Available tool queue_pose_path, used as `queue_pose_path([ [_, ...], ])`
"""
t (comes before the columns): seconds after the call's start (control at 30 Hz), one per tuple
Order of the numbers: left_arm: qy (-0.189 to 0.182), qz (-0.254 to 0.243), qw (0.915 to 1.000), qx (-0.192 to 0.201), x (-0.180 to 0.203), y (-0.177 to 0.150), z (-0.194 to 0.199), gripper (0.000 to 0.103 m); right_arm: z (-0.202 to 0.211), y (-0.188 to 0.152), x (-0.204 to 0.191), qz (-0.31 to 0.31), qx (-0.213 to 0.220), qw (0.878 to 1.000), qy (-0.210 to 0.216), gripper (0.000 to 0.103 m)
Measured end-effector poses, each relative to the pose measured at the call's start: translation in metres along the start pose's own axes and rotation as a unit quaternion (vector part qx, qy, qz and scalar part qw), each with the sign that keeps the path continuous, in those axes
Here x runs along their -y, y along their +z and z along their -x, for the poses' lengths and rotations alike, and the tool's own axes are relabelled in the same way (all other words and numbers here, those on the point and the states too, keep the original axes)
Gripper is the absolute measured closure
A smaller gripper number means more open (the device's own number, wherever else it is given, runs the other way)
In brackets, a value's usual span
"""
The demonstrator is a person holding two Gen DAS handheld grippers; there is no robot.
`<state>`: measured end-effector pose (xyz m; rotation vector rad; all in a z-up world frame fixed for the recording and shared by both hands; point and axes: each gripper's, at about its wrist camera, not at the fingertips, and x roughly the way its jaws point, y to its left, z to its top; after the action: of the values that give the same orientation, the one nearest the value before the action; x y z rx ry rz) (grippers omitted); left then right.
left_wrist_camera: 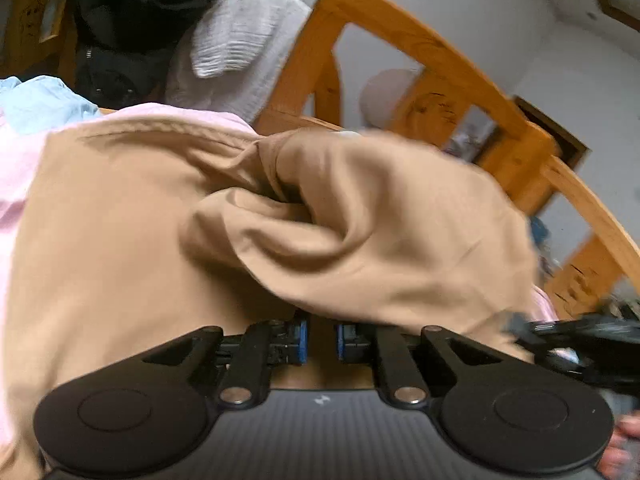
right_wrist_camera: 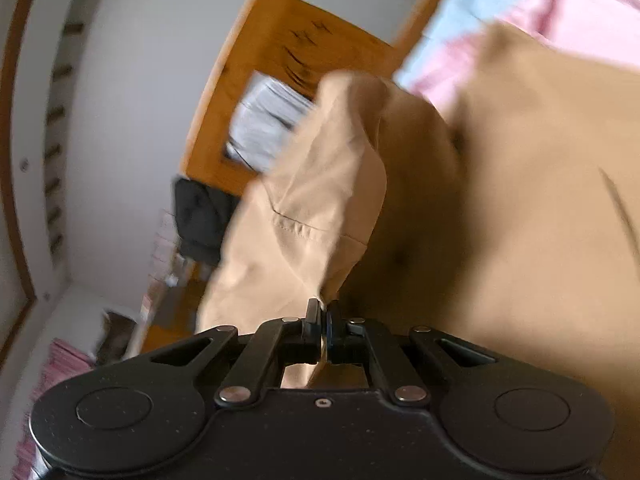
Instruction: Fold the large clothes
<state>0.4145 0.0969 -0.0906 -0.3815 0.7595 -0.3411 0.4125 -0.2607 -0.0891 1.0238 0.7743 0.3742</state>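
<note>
Risk: our right gripper pinches only the tan garment edge; left gripper gapes, grip unclear, fabric may slip.

Your left gripper is pointing downward, and its jaws are standing a little apart with tan cloth bunched over and between them; whether the blue pads are actually pinching it is hard to tell from here. Your right gripper is sitting with its jaws fully together, nipping a thin edge of that cloth right at the tips, and it's tilted down less steeply. In the left wrist view, the right gripper is poking in from the right edge, blurred, with a bit of your hand showing in the bottom corner.
</note>
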Motion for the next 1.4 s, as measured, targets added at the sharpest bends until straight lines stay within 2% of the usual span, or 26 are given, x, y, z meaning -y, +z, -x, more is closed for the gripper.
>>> queue_pose_path([
  [0.13, -0.016, 0.022, 0.9996, 0.003, -0.004, -0.009, 0.034, 0.069, 0.006, -0.028, 0.016, 0.049, -0.033, 0.997, -0.052, 0.099],
  [0.2, -0.010, 0.046, 0.9988, 0.012, -0.009, -0.009, 0.042, 0.059, 0.014, -0.031, 0.014, 0.079, -0.049, 0.994, -0.063, 0.092],
  [0.23, -0.011, 0.065, 0.9977, 0.017, -0.012, -0.007, 0.044, 0.059, 0.020, -0.029, 0.011, 0.094, -0.050, 0.992, -0.066, 0.089],
  [0.3, -0.021, 0.099, 0.9945, 0.027, -0.021, -0.002, 0.048, 0.055, 0.039, -0.020, 0.005, 0.116, -0.043, 0.990, -0.065, 0.055],
  [0.33, -0.027, 0.114, 0.9925, 0.035, -0.025, 0.001, 0.049, 0.052, 0.049, -0.012, 0.003, 0.122, -0.032, 0.990, -0.060, 0.046],
  [0.37, -0.032, 0.127, 0.9905, 0.041, -0.029, 0.004, 0.050, 0.047, 0.055, 0.000, 0.001, 0.125, -0.020, 0.990, -0.059, 0.031],
  [0.43, -0.034, 0.147, 0.9880, 0.035, -0.035, 0.009, 0.043, 0.045, 0.062, 0.027, -0.001, 0.124, 0.004, 0.991, -0.052, 0.028],
  [0.5, -0.012, 0.163, 0.9864, 0.014, -0.036, 0.018, 0.030, 0.047, 0.055, 0.054, 0.001, 0.106, 0.009, 0.993, -0.050, 0.023],
  [0.53, 0.006, 0.166, 0.9861, 0.001, -0.034, 0.023, 0.023, 0.049, 0.045, 0.069, 0.006, 0.087, 0.008, 0.995, -0.041, 0.022],
  [0.6, 0.024, 0.170, 0.9851, -0.011, -0.030, 0.031, 0.014, 0.068, 0.023, 0.096, 0.017, 0.049, 0.013, 0.998, -0.038, 0.022],
  [0.63, 0.036, 0.164, 0.9858, -0.016, -0.026, 0.036, 0.010, 0.071, 0.011, 0.106, 0.023, 0.029, 0.013, 0.999, -0.041, 0.023],
  [0.67, 0.057, 0.152, 0.9866, -0.017, -0.021, 0.041, 0.007, 0.079, -0.001, 0.115, 0.028, 0.004, 0.013, 0.999, -0.044, 0.028],
  [0.7, 0.076, 0.140, 0.9871, -0.016, -0.016, 0.047, 0.003, 0.085, -0.012, 0.121, 0.036, -0.017, 0.009, 0.999, -0.042, 0.049],
  [0.73, 0.093, 0.125, 0.9877, -0.012, -0.011, 0.053, 0.001, 0.087, -0.021, 0.124, 0.040, -0.034, 0.001, 0.999, -0.041, 0.065],
  [0.77, 0.107, 0.111, 0.9881, -0.005, -0.008, 0.058, 0.001, 0.091, -0.023, 0.122, 0.039, -0.038, -0.002, 0.998, -0.050, 0.092],
  [0.8, 0.120, 0.095, 0.9882, 0.004, -0.004, 0.063, 0.000, 0.092, -0.022, 0.117, 0.035, -0.028, 0.002, 0.998, -0.059, 0.095],
  [0.87, 0.141, 0.070, 0.9875, 0.015, 0.001, 0.068, -0.004, 0.093, -0.017, 0.103, 0.019, 0.028, 0.017, 0.997, -0.070, 0.096],
  [0.93, 0.160, 0.053, 0.9856, 0.008, 0.001, 0.069, -0.015, 0.094, -0.017, 0.088, 0.017, 0.062, 0.026, 0.993, -0.093, 0.097],
  [1.07, 0.164, 0.052, 0.9851, 0.005, -0.002, 0.063, -0.014, 0.091, -0.028, 0.077, 0.023, 0.102, 0.017, 0.985, -0.140, 0.094],
  [1.1, 0.163, 0.052, 0.9852, 0.011, -0.001, 0.061, -0.007, 0.086, -0.025, 0.077, 0.018, 0.116, 0.019, 0.982, -0.145, 0.085],
  [1.13, 0.165, 0.045, 0.9850, 0.017, 0.002, 0.058, 0.000, 0.080, -0.020, 0.076, 0.011, 0.138, 0.023, 0.979, -0.151, 0.083],
  [1.2, 0.167, 0.028, 0.9852, 0.028, 0.008, 0.051, 0.014, 0.051, -0.008, 0.075, -0.005, 0.190, 0.033, 0.968, -0.163, 0.079],
  [1.3, 0.164, -0.002, 0.9848, 0.056, 0.021, 0.039, 0.032, 0.048, 0.008, 0.072, -0.030, 0.277, 0.063, 0.945, -0.163, 0.058],
  [1.37, 0.151, -0.022, 0.9864, 0.061, 0.033, 0.034, 0.035, 0.047, 0.008, 0.069, -0.046, 0.329, 0.079, 0.928, -0.154, 0.058],
  [1.4, 0.149, -0.033, 0.9865, 0.061, 0.039, 0.034, 0.033, 0.045, 0.003, 0.069, -0.052, 0.342, 0.074, 0.926, -0.144, 0.057],
])
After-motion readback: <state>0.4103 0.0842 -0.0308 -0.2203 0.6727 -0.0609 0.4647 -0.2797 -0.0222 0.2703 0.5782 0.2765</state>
